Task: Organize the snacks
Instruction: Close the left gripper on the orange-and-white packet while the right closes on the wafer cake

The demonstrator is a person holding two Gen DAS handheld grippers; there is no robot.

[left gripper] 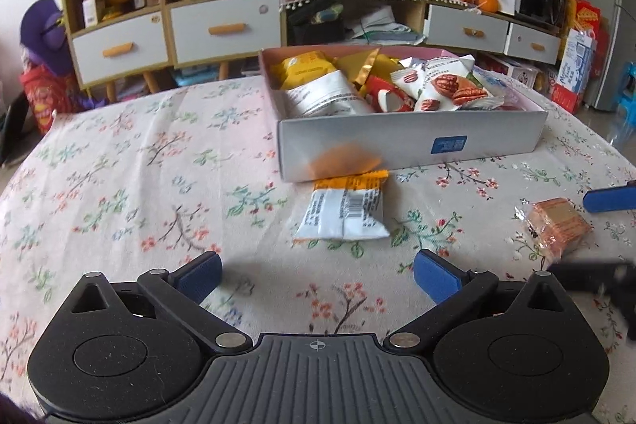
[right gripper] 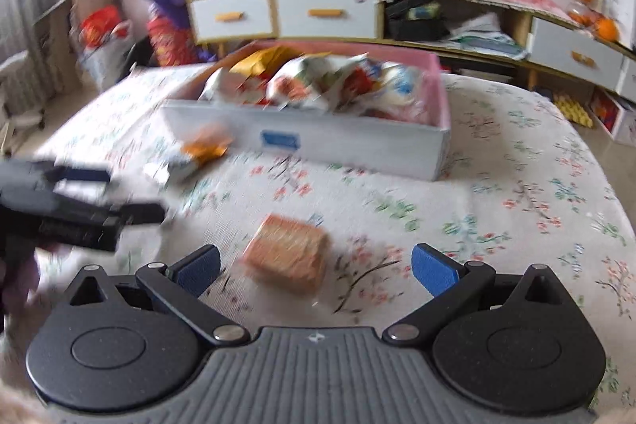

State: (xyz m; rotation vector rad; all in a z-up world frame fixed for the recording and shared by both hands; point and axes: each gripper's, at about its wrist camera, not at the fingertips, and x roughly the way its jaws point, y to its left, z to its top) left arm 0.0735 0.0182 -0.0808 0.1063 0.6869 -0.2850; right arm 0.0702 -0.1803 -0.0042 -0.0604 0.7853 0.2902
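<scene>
A counter (left gripper: 119, 161) draped in a pale floral cloth fills the view, with wooden shelving and white drawers (left gripper: 222, 26) along the far wall. A shallow white box (left gripper: 409, 142) packed with snack packets sits far of centre. Just near it lies a white and orange snack packet (left gripper: 346, 207); to the right, well apart, a clear-wrapped pack of crackers (left gripper: 560, 223). The left hand-held gripper (left gripper: 316, 275) hovers released over bare cloth. The right hand-held gripper (right gripper: 316, 267), also released, frames the crackers, though blur hides any contact. Open cloth stretches left.
</scene>
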